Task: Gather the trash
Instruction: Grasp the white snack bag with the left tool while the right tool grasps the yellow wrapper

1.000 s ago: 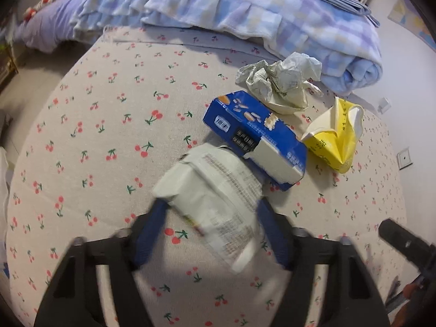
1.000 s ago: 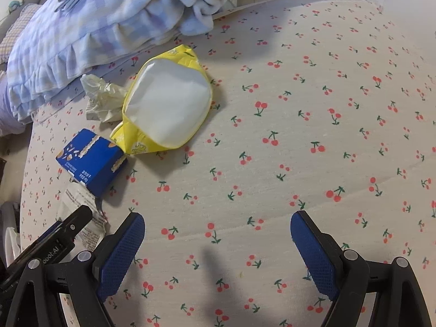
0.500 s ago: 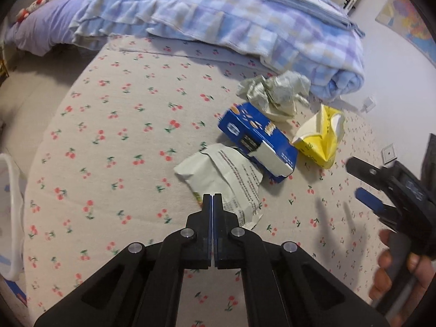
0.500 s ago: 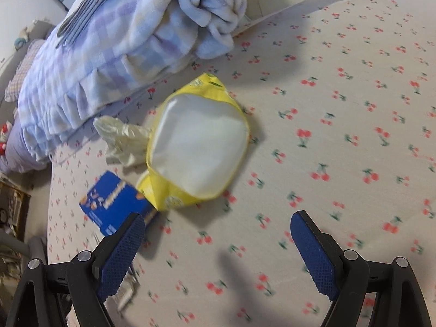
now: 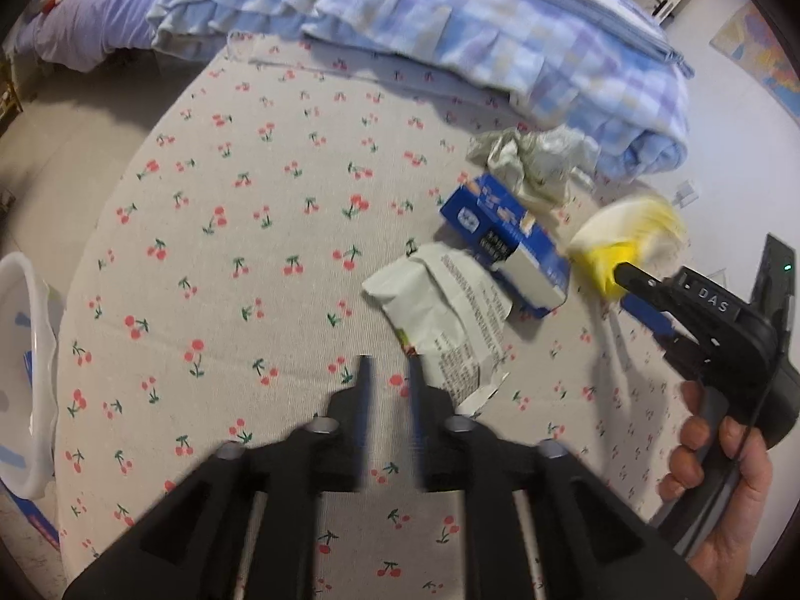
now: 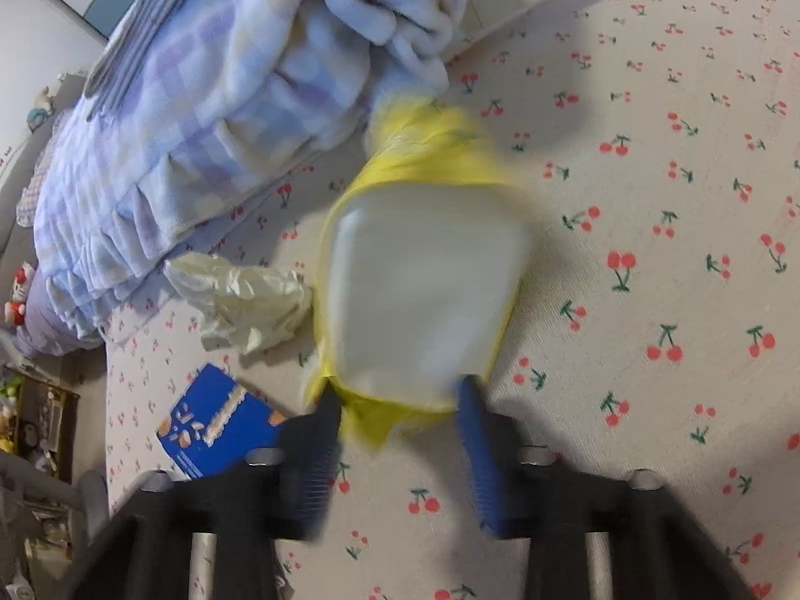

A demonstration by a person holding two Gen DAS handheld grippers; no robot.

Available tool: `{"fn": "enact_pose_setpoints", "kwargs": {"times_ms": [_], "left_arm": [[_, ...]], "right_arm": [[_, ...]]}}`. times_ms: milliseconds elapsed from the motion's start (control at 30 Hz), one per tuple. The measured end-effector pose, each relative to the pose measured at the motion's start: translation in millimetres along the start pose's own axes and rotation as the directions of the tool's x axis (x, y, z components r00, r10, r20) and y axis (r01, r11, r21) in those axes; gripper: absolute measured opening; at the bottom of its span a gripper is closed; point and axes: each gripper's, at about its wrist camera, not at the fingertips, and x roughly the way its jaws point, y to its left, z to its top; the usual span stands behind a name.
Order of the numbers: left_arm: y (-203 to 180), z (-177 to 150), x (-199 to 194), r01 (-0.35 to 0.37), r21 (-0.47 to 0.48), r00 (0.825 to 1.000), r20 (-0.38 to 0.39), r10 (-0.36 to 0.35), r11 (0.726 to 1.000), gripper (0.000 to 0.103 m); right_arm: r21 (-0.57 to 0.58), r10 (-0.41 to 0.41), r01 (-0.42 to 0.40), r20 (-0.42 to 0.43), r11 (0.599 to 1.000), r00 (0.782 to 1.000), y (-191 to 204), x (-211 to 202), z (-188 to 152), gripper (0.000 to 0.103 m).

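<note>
On the cherry-print bed sheet lie a white printed wrapper (image 5: 445,315), a blue snack box (image 5: 505,245) (image 6: 215,430), a crumpled paper wad (image 5: 535,160) (image 6: 245,300) and a yellow bag (image 5: 625,240) (image 6: 425,290). My left gripper (image 5: 387,375) is slightly open and empty, just left of the wrapper's near end. My right gripper (image 6: 400,410) has its jaws closing around the yellow bag's near end; the bag is blurred with motion. The right gripper also shows in the left wrist view (image 5: 700,310), its tip at the bag.
A folded blue checked blanket (image 5: 450,15) (image 6: 240,80) lies along the far side, touching the wad and bag. A white plastic bin (image 5: 25,350) stands off the bed's left edge. A purple pillow (image 5: 85,25) lies far left.
My left gripper let go of the wrapper, backed off, shut, then opened slightly. My right gripper moved forward to the yellow bag and narrowed its wide-open jaws around it.
</note>
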Motion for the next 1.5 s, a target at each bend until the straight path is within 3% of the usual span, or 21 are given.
{"fn": "enact_pose_setpoints", "kwargs": {"times_ms": [33, 67, 167, 333, 367, 400, 467, 600, 633, 767, 867, 1067, 1133, 1267, 1333, 1400, 1500], "left_arm": [[-1, -1, 1, -0.002, 0.0, 1.0, 0.004, 0.002, 1.0, 0.05], [-2, -2, 0, -0.003, -0.003, 1.0, 0.013, 0.003, 1.0, 0.062], [-7, -1, 0, 0.008, -0.006, 0.999, 0.032, -0.008, 1.0, 0.069], [-19, 2, 14, 0.012, -0.011, 1.0, 0.009, -0.012, 1.0, 0.07], [-23, 3, 21, 0.015, -0.014, 1.0, 0.002, -0.015, 1.0, 0.07], [-25, 3, 24, 0.016, -0.016, 1.0, -0.001, -0.016, 1.0, 0.07], [-33, 2, 31, 0.0, -0.004, 1.0, 0.024, 0.0, 1.0, 0.071], [-54, 1, 38, -0.094, 0.086, 0.992, 0.087, 0.086, 0.992, 0.071], [-58, -2, 39, -0.122, 0.114, 0.988, 0.109, 0.11, 0.986, 0.07], [-64, -6, 39, -0.214, 0.168, 0.969, 0.162, 0.187, 0.962, 0.05], [-57, -4, 35, -0.208, 0.155, 0.969, 0.166, 0.182, 0.966, 0.032], [-44, 2, 32, -0.148, 0.126, 0.983, 0.13, 0.131, 0.981, 0.02], [-41, 2, 27, -0.121, 0.105, 0.987, 0.118, 0.108, 0.987, 0.013], [-34, 3, 12, -0.079, 0.083, 0.991, 0.116, 0.069, 0.993, 0.012], [-32, 3, 3, -0.065, 0.078, 0.991, 0.123, 0.056, 0.995, 0.012], [-26, 3, -7, -0.047, 0.066, 0.991, 0.128, 0.038, 0.997, 0.012], [-15, 2, -20, -0.014, 0.039, 0.991, 0.133, 0.009, 0.999, 0.012]], "right_arm": [[-0.009, -0.009, 0.009, -0.008, 1.0, 1.0, -1, -1, 0, 0.014], [-0.012, -0.012, 0.012, -0.013, 1.0, 1.0, -2, -4, -1, 0.012], [-0.015, -0.005, 0.005, -0.019, 1.0, 1.0, -10, -16, -1, 0.007], [-0.002, 0.043, -0.043, -0.036, 0.999, 0.998, -29, -43, 0, 0.013], [0.001, 0.046, -0.046, -0.038, 0.999, 0.998, -32, -47, 0, 0.026], [0.005, 0.04, -0.04, -0.033, 0.999, 0.999, -37, -53, -1, 0.048], [0.009, 0.03, -0.029, -0.013, 1.0, 0.999, -43, -62, -1, 0.066], [-0.023, -0.005, 0.005, 0.002, 1.0, 1.0, -51, -77, 2, 0.07], [-0.04, -0.018, 0.018, 0.008, 0.999, 1.0, -52, -80, 3, 0.071], [-0.103, -0.062, 0.066, 0.038, 0.993, 0.997, -54, -82, 10, 0.073], [-0.124, -0.077, 0.084, 0.058, 0.989, 0.995, -56, -78, 15, 0.073], [-0.054, -0.084, 0.089, 0.088, 0.995, 0.993, -71, -64, 21, 0.073], [-0.029, -0.076, 0.079, 0.092, 0.996, 0.993, -75, -59, 23, 0.071], [0.006, -0.054, 0.053, 0.099, 0.999, 0.994, -84, -52, 26, 0.034], [0.021, -0.037, 0.035, 0.095, 0.999, 0.995, -88, -51, 27, 0.032], [0.032, -0.027, 0.024, 0.082, 0.999, 0.996, -89, -52, 27, 0.008], [0.012, -0.029, 0.028, 0.066, 1.0, 0.997, -85, -58, 25, 0.005]]}}
